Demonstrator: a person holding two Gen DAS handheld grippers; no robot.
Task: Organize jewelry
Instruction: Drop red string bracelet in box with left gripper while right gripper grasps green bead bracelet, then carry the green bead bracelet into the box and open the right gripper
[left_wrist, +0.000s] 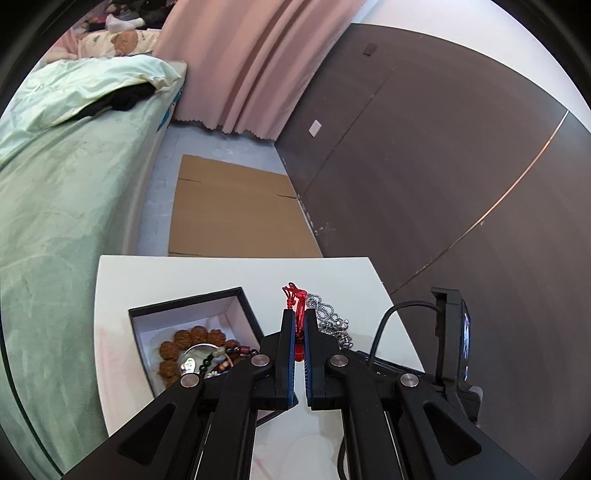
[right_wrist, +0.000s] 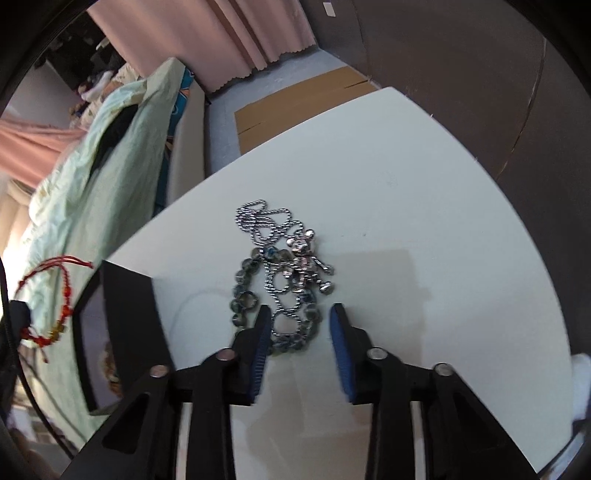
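My left gripper (left_wrist: 300, 314) is shut on a red cord bracelet (left_wrist: 300, 297) and holds it above the white table (left_wrist: 177, 273), just right of an open black box (left_wrist: 242, 295). The box holds brown bead bracelets (left_wrist: 192, 338) and other pieces. In the right wrist view the red bracelet (right_wrist: 55, 334) dangles at the far left beside the box (right_wrist: 125, 306). My right gripper (right_wrist: 299, 314) points down at a silver chain (right_wrist: 273, 229) with a bear pendant (right_wrist: 304, 251), tangled with a dark bead bracelet (right_wrist: 243, 295). Its fingers straddle the near end of this pile, and a gap shows at the right pad.
A bed with pale green covers (left_wrist: 55, 184) runs along the table's left side. Flat cardboard (left_wrist: 229, 210) lies on the floor beyond the table, below pink curtains (left_wrist: 251, 66). A dark wall panel (left_wrist: 443, 166) stands on the right. A black device with a cable (left_wrist: 454, 332) rises at the table's right.
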